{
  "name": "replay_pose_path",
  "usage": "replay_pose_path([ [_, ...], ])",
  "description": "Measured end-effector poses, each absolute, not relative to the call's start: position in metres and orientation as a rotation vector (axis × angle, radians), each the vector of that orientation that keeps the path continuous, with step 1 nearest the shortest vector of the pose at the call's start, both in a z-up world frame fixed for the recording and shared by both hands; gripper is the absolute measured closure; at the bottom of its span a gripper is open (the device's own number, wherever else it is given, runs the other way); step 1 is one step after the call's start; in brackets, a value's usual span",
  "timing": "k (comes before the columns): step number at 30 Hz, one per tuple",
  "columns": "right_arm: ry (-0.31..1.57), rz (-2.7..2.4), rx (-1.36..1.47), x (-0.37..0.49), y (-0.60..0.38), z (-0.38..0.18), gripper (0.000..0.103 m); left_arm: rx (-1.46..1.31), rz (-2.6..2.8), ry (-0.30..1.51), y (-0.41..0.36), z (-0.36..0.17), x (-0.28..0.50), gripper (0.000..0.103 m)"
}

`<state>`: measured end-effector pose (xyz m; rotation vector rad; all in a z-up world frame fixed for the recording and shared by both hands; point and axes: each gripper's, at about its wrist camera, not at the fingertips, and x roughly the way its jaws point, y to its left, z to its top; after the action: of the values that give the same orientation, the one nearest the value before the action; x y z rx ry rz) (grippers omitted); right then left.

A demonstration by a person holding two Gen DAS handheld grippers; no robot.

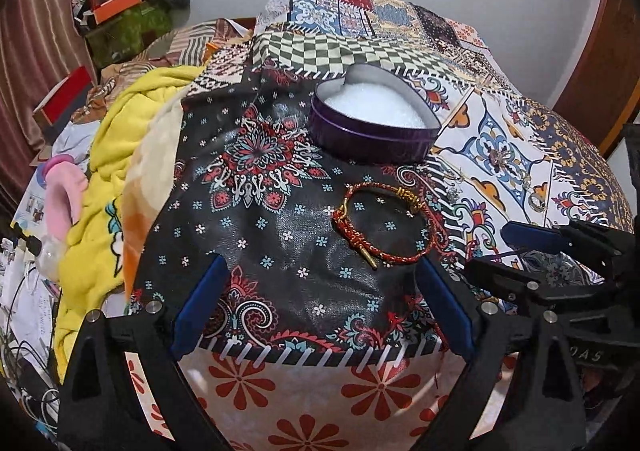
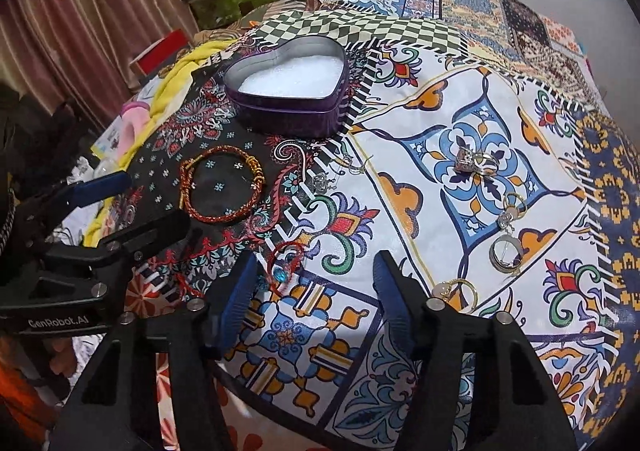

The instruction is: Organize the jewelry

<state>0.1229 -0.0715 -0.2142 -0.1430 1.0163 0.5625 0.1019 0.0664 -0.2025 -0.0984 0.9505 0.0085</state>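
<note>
Jewelry lies scattered on the patterned cloth (image 2: 400,99) near the open heart-shaped tin (image 2: 286,91), seemingly its destination, the red braided bracelet (image 1: 386,221) just ahead of the left gripper (image 1: 320,271), whose jaws, like the right gripper's (image 2: 312,275), gape empty.

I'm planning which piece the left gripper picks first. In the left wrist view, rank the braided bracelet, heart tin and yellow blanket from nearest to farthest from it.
From the left gripper:
1. Braided bracelet, just ahead, slightly right.
2. Heart tin, beyond the bracelet.
3. Yellow blanket, far left, off the dark patch.
</note>
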Motion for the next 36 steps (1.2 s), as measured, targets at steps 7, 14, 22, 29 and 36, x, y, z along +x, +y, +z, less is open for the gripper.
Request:
replay_pose_path([
  [7,0.988,0.57,-0.197,0.123,-0.069,-0.213,0.092,-0.11,-0.02,0.976,0.063,-0.208,0.107,0.007],
  [14,1.0,0.557,-0.13,0.13,-0.086,-0.208,0.097,-0.114,-0.041,0.984,0.058,-0.212,0.113,0.007],
  [22,0.93,0.509,-0.07,0.135,-0.113,-0.179,0.097,-0.063,-0.053,0.97,0.045,-0.216,0.125,0.007],
  [29,0.88,0.477,-0.048,0.138,-0.126,-0.16,0.097,-0.011,-0.031,0.917,0.038,-0.216,0.132,0.028],
  [36,0.839,0.457,-0.039,0.142,-0.136,-0.146,0.097,-0.034,-0.041,0.909,0.047,-0.206,0.135,0.074],
])
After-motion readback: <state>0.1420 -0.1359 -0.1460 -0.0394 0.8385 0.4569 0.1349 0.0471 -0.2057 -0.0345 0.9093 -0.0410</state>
